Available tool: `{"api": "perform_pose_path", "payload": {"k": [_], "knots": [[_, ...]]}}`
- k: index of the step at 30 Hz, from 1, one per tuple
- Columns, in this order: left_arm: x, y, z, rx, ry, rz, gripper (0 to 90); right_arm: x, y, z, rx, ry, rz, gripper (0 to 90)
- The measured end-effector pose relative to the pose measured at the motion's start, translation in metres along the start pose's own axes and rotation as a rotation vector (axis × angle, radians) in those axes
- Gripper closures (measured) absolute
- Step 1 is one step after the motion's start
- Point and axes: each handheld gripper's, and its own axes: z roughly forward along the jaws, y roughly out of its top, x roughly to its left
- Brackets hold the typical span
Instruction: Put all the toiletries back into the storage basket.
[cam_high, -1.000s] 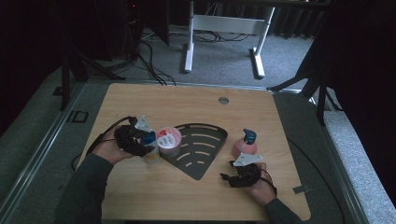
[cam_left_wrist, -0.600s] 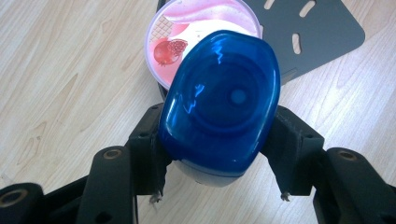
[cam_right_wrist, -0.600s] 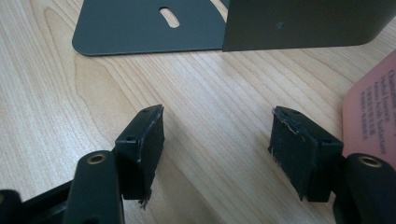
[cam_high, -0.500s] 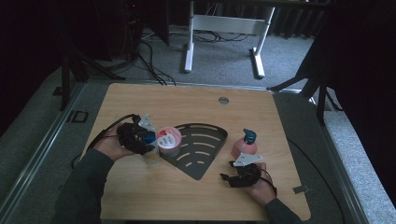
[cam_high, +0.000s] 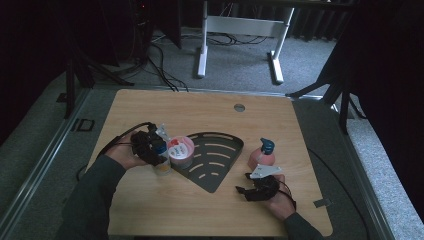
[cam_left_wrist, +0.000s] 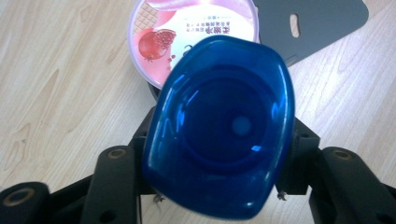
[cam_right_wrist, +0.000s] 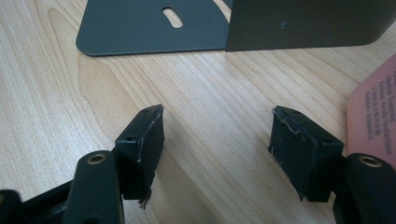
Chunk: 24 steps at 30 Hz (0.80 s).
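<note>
- Left tongs (cam_left_wrist: 219, 154): clamped on a blue-capped bottle (cam_left_wrist: 219, 126) (cap seen from above), standing on the wooden surface (cam_high: 210, 115) just beside a pink pomegranate tub (cam_high: 180, 150).
- Tub: at the left edge of a dark slotted tray (cam_high: 220, 160).
- Right tongs (cam_right_wrist: 217, 144): open, holding nothing, low over the surface near a pink spray bottle (cam_high: 262, 155).

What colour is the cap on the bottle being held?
Deep blue cap, clearest in the left gripper view.

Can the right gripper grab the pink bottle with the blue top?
Probably yes. The right gripper is open and holds nothing, and the pink bottle stands just beyond it on the bare table, with nothing in between.
</note>
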Motion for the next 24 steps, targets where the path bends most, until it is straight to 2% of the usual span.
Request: {"api": "perform_pose_path", "payload": {"k": [9, 10, 21, 24], "knots": [[0.0012, 0.0005, 0.0023, 0.015, -0.013, 0.002, 48.0, 0.0001, -0.0002, 0.0000, -0.001, 0.000, 0.001, 34.6], [0.0020, 0.0011, 0.0037, 0.032, -0.016, 0.011, 47.8, 0.0002, -0.0002, 0.0000, -0.001, 0.000, 0.001, 34.6], [0.0052, 0.0060, 0.0075, 0.063, -0.039, 0.023, 46.9, 0.0004, -0.0003, 0.0001, -0.002, 0.001, 0.000, 34.6], [0.0063, 0.0062, 0.0070, 0.063, -0.074, 0.010, 51.2, 0.0005, -0.0003, 0.0001, -0.002, 0.001, 0.000, 34.6]]}}
